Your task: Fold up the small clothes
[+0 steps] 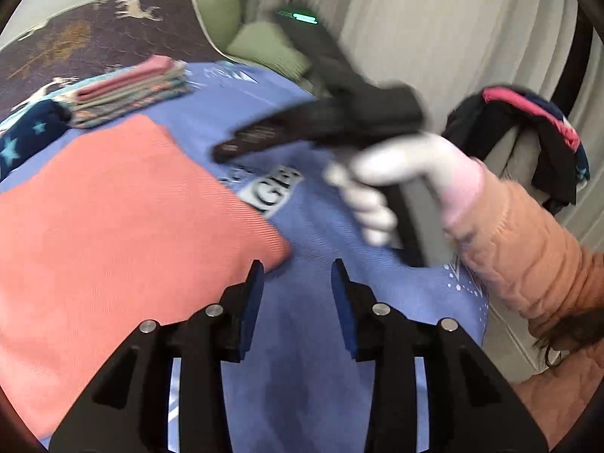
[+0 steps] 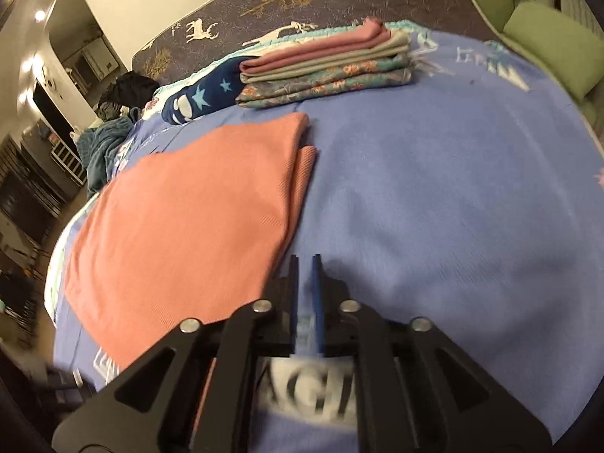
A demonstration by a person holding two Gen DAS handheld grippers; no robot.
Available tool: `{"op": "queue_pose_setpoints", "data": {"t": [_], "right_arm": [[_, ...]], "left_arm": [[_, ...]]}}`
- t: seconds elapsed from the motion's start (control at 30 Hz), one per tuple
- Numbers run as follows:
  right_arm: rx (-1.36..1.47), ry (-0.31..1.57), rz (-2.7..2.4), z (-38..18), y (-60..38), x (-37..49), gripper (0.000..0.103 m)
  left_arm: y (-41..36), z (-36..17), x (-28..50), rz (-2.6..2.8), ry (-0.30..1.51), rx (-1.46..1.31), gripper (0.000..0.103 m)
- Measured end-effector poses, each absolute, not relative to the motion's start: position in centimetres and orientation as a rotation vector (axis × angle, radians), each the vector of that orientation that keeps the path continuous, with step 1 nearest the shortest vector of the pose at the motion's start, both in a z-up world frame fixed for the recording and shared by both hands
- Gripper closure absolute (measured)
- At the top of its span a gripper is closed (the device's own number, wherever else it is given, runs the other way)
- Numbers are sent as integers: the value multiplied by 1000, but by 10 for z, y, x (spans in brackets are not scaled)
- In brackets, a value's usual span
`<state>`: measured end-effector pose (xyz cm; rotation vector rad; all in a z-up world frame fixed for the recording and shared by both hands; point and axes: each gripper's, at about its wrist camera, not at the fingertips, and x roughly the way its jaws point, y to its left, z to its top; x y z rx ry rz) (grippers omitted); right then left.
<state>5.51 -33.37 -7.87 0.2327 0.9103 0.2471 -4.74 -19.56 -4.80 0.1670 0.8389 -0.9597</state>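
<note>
A salmon-pink garment (image 1: 113,226) lies flat and folded on a blue blanket (image 1: 302,339); it also shows in the right wrist view (image 2: 196,204). My left gripper (image 1: 296,270) is open and empty, hovering just off the garment's right corner. My right gripper (image 2: 305,260) has its jaws nearly closed with nothing between them, above the blanket (image 2: 434,188) beside the garment's right edge. In the left wrist view the right gripper (image 1: 234,143) is blurred, held in a white-gloved hand over the blanket.
A stack of folded clothes (image 2: 328,68) (image 1: 132,90) sits at the far side, with a navy star-patterned piece (image 2: 204,94) beside it. Dark clothes (image 1: 528,132) hang over a chair at right. Green cushions (image 2: 547,45) lie past the blanket's edge.
</note>
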Motion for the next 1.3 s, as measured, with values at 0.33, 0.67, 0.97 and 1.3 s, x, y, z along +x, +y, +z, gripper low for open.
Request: {"op": "queue_pose_setpoints", "data": {"t": [0.33, 0.67, 0.97, 1.3], "right_arm": [[58, 794, 296, -29, -265, 0, 72], [-123, 704, 377, -16, -154, -24, 38], [-337, 612, 401, -24, -57, -37, 29], [-486, 666, 562, -56, 24, -36, 29]], "left_arm": [[-113, -24, -62, -809, 703, 119, 49], [-17, -33, -68, -599, 685, 22, 31], [121, -54, -52, -358, 691, -244, 23], [167, -74, -48, -422, 717, -346, 92]]}}
